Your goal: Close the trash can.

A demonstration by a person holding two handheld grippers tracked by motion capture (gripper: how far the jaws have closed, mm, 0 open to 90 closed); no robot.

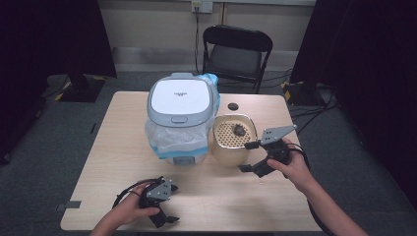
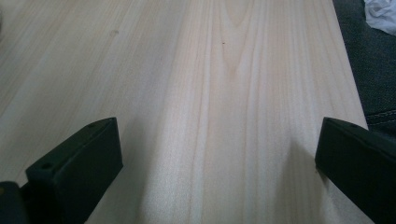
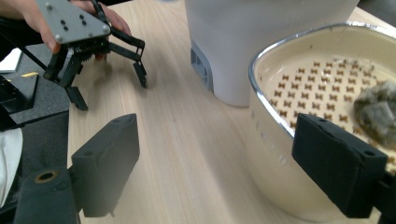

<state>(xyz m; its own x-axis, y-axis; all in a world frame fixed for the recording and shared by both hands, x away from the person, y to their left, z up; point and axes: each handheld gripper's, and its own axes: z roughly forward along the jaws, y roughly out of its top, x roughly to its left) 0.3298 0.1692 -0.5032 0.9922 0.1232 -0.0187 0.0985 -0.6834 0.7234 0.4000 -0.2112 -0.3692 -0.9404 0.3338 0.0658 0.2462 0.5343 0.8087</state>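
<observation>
Wooden table [image 1: 123, 147], cream bowl [image 1: 231, 152] with a perforated floor beside a white lidded bin [image 1: 181, 103], grey clump [image 1: 239, 130] inside the bowl, right gripper [image 1: 248, 156] spread wide astride the bowl's near wall without touching, left gripper [image 1: 164, 220] spread over bare wood near the table's front edge

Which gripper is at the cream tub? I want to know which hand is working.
The right gripper: its open jaws straddle the cream tub's rim. The left gripper, also open, rests near the table's front edge, far from it.
</observation>
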